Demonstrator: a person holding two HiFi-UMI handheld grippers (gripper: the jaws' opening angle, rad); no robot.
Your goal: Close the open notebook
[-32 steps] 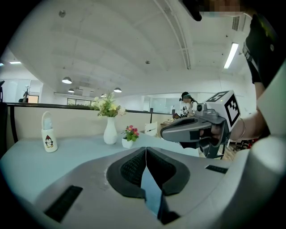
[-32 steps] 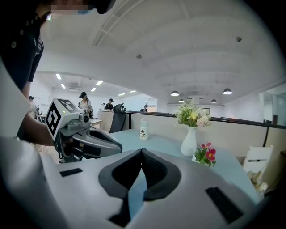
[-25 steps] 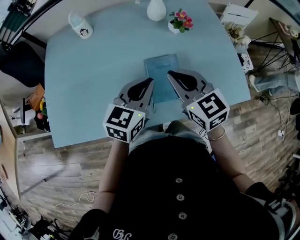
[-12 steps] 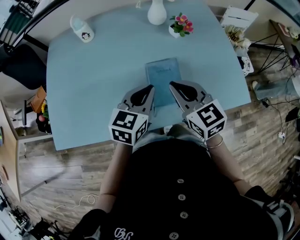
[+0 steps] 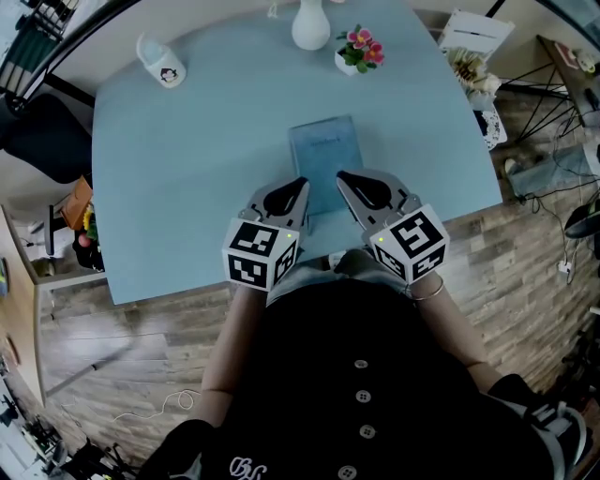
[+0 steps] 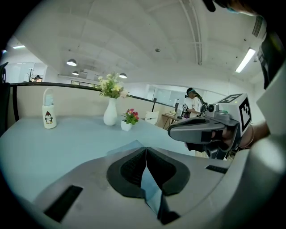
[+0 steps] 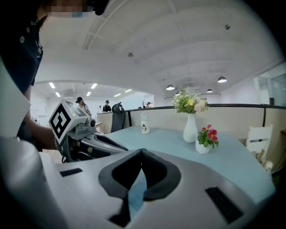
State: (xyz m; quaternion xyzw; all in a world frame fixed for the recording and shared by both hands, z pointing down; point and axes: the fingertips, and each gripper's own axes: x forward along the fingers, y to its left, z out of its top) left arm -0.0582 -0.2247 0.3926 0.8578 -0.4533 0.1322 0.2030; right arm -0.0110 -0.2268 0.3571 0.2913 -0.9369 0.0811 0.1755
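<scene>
Left gripper back, rectangular notebook flat

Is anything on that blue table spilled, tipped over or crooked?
Nothing stands out. The notebook lies flat and closed on the table. The vase, the flower pot and the penguin bottle stand upright at the far side. The left gripper and the right gripper are shut and empty by the notebook's near end.

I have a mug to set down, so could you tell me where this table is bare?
Bare: the left stretch between bottle and notebook, and the strip right of the notebook. Crowded: the far edge by vase and flowerpot.
</scene>
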